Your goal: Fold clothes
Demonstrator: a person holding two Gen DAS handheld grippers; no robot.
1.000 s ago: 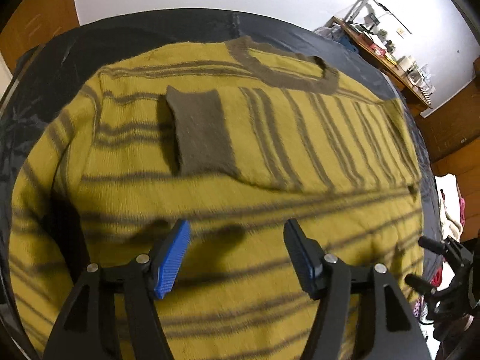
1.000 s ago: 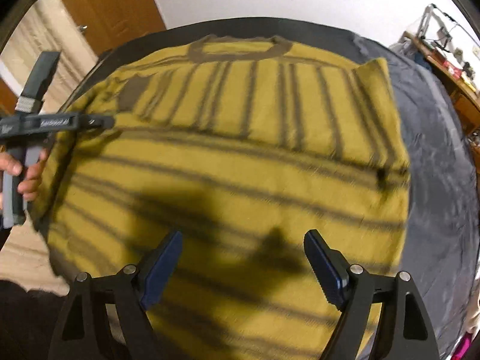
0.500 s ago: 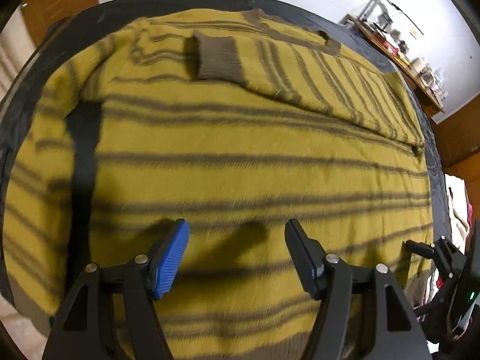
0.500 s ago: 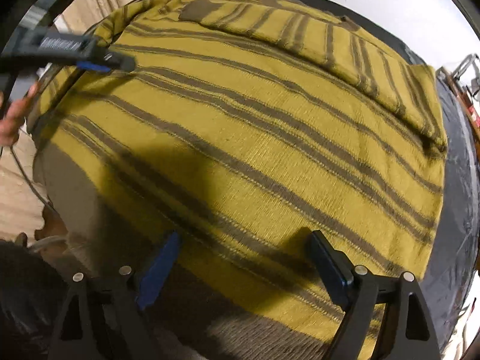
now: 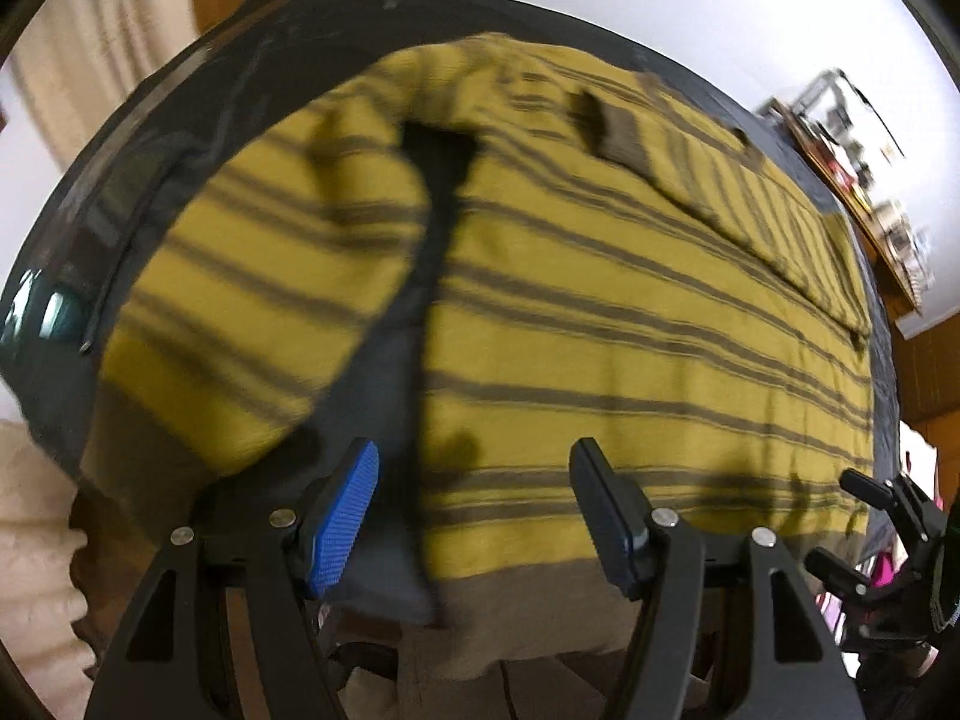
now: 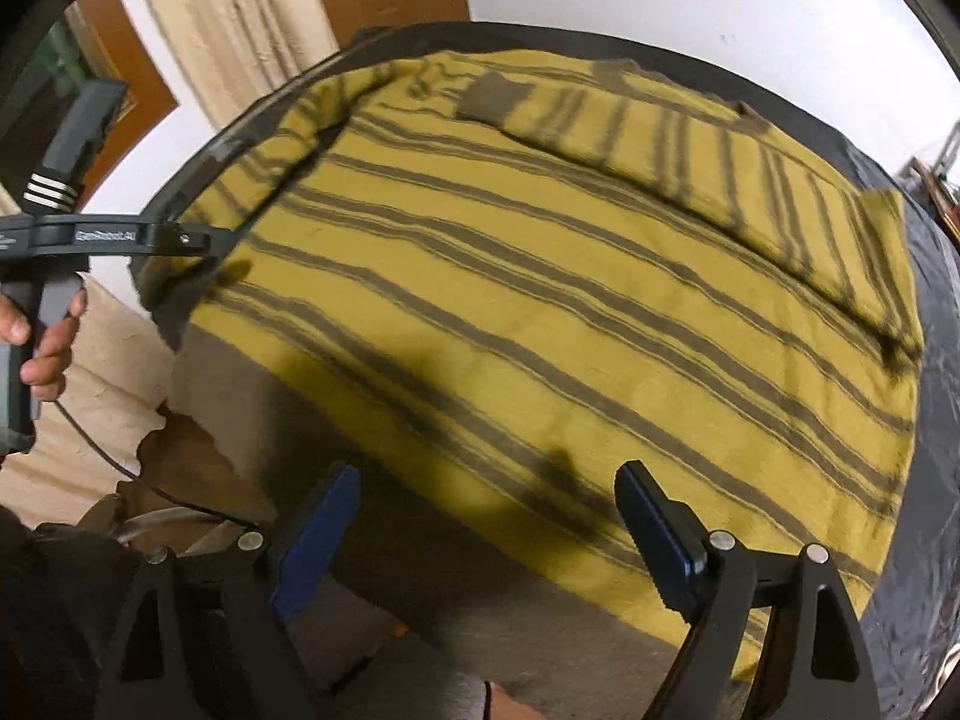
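While both hand-held grippers hang open over the sweater hem, each should pinch a bottom corner evenly.

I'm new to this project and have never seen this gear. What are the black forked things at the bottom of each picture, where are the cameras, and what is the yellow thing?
No robot is here: a person holds a pair of hand-held tongs in each hand, and a wide-angle camera on each looks forward along its two fingers. One picture is from the left tongs, the other from the right tongs. In the right view you also see the left tool, gripped by the person's hand. The yellow thing is a striped sweater spread flat on a dark table, one sleeve folded across the chest. Both tongs are open and hold nothing; they hover near the sweater's grey hem.
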